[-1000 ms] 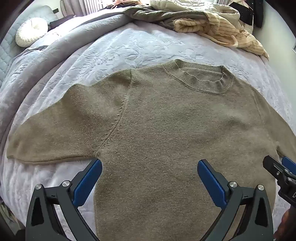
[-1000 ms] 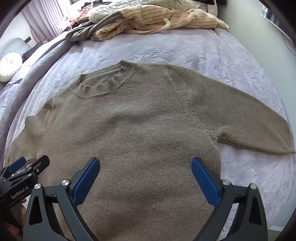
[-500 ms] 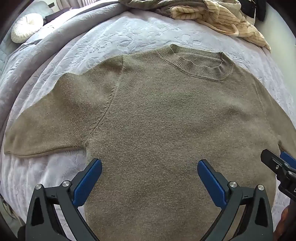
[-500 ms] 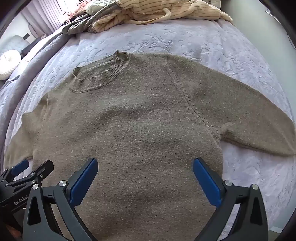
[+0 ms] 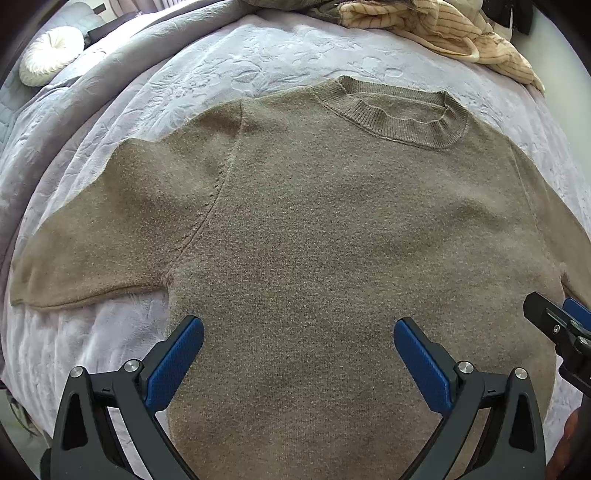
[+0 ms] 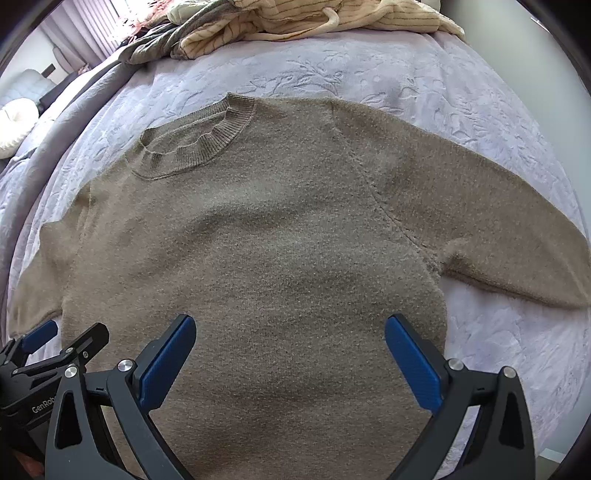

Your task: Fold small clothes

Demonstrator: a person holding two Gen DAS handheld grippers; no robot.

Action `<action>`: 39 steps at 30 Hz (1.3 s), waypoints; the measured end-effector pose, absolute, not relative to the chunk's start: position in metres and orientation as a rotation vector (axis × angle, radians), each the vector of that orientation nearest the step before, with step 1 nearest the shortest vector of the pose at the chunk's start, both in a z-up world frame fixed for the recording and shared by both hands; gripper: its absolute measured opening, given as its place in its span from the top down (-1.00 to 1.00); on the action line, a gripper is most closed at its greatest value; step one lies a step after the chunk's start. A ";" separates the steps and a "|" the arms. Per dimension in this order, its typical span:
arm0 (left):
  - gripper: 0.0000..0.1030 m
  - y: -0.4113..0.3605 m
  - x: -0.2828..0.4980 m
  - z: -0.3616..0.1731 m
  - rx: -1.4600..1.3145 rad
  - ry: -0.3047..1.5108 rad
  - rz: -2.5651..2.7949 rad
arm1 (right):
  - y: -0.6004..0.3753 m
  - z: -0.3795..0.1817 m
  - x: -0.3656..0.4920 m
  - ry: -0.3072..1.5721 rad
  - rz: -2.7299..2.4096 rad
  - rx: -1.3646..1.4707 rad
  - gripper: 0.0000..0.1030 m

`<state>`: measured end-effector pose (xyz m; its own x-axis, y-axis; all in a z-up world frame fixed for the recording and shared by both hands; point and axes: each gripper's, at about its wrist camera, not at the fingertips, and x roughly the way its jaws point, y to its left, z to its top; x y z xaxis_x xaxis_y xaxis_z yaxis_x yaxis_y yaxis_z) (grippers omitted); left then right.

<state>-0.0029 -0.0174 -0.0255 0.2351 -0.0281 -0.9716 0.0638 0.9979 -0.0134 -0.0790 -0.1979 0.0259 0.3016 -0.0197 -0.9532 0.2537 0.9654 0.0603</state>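
An olive-brown knit sweater (image 5: 332, 229) lies flat and face up on the bed, collar away from me, both sleeves spread out sideways; it also shows in the right wrist view (image 6: 280, 251). My left gripper (image 5: 298, 334) is open and empty, hovering over the sweater's lower left body. My right gripper (image 6: 290, 332) is open and empty over the lower right body. Each gripper shows at the edge of the other's view: the right one in the left wrist view (image 5: 561, 328), the left one in the right wrist view (image 6: 55, 343).
A lilac embossed bedspread (image 5: 258, 55) covers the bed. A pile of cream striped and grey clothes (image 6: 295, 22) lies at the far end. A round white cushion (image 5: 50, 53) sits far left. A grey wall (image 6: 535, 55) borders the bed's right side.
Both grippers have moved forward and lower over the sweater, which now fills more of each view. Both stay open. The sweater has not moved.
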 end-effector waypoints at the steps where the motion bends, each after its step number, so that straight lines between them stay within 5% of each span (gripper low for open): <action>1: -1.00 -0.018 -0.002 -0.025 0.029 1.336 -0.065 | -0.198 0.026 -0.079 1.254 -0.185 0.213 -0.98; 39: -1.00 -0.026 -0.017 -0.018 0.031 1.343 -0.045 | -0.193 0.025 -0.082 1.258 -0.180 0.193 -0.98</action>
